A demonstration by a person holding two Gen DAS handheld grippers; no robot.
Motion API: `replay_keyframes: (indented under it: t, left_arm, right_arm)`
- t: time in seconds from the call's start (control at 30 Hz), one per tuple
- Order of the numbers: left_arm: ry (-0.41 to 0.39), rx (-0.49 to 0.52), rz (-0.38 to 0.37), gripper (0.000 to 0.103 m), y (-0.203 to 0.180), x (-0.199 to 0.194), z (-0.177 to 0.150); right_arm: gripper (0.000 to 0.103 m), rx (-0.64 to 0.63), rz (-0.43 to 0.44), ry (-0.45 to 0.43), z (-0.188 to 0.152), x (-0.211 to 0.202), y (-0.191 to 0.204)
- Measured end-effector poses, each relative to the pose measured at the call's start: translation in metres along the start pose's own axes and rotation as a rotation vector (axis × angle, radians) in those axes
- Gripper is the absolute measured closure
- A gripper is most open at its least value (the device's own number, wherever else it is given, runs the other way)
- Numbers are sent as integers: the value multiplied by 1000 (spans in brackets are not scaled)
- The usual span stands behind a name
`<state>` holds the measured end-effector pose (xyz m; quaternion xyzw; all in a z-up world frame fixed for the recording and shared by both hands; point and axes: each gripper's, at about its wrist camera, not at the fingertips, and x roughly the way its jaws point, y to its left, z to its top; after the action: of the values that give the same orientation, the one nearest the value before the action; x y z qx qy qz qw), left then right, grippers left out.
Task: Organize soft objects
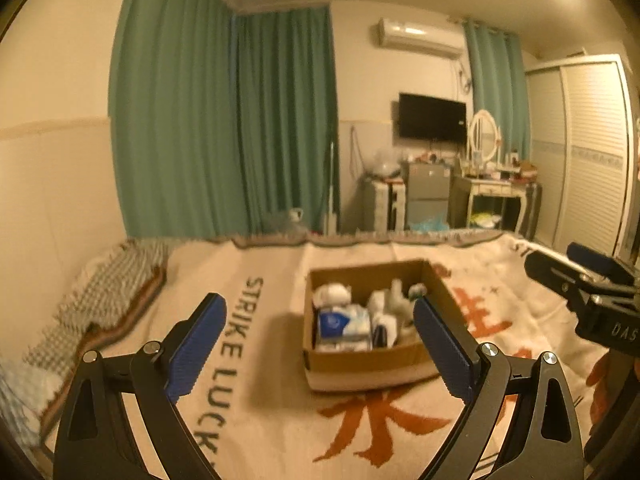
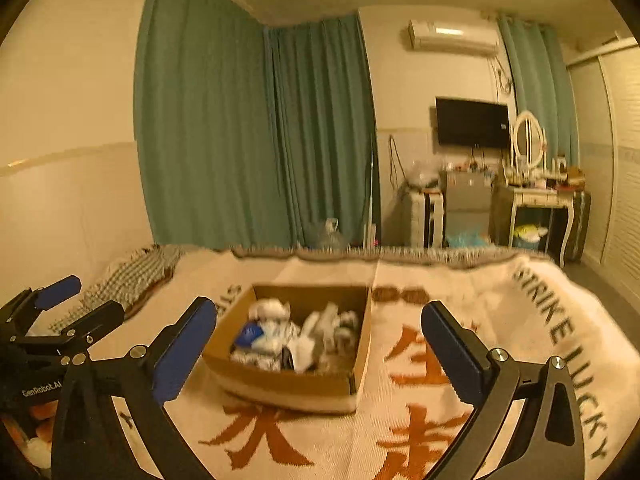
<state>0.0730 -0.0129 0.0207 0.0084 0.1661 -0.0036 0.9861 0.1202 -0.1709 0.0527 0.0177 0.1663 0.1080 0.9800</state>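
1. The left gripper stood with its jaws spread wide, nothing between its blue pads, raised over the blanket and apart from everything on it.
2. The right gripper was likewise released, its jaws wide apart and empty; its blue pads framed the near part of the box without touching it.
3. Each gripper showed at the edge of the other's view: the right one at the far right of the left wrist view, the left one at the far left of the right wrist view, so the two stood side by side.
4. Ahead of both, the cardboard box sat open on the bed, resting on the cream blanket with orange characters and dark lettering.
5. The soft objects lay inside the box: white and blue packs on the left side and pale plush-looking pieces on the right, too blurred to name singly.
6. A checked cloth lay at the left edge of the bed.
7. Beyond the bed hung green curtains, and further right stood a wall television, a small fridge, a dressing table with an oval mirror, and an air conditioner high on the wall.
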Motion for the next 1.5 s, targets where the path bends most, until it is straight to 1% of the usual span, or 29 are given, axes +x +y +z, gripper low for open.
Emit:
replay_keyframes:
  t: [0.13, 0.27, 0.63, 0.8, 1.13, 1.5]
  left_arm:
    - [-2, 5, 23, 7, 0, 5, -8]
    - [4, 17, 16, 7, -1, 8, -10]
    - [10, 11, -3, 7, 2, 13, -13]
    - [7, 19, -4, 7, 0, 13, -14]
    - [9, 37, -2, 7, -4, 14, -14]
    - [18, 24, -7, 7, -2, 15, -13]
  right_arm:
    - [0, 8, -11, 43, -19, 15, -6]
    - [0, 17, -18, 59, -24, 22, -8]
    - [0, 19, -16, 68, -24, 19, -6]
    - [0, 7, -27, 59, -25, 18, -3]
    - [0, 2, -22, 60, -27, 19, 1]
    - [0, -1, -28, 64, -26, 20, 4]
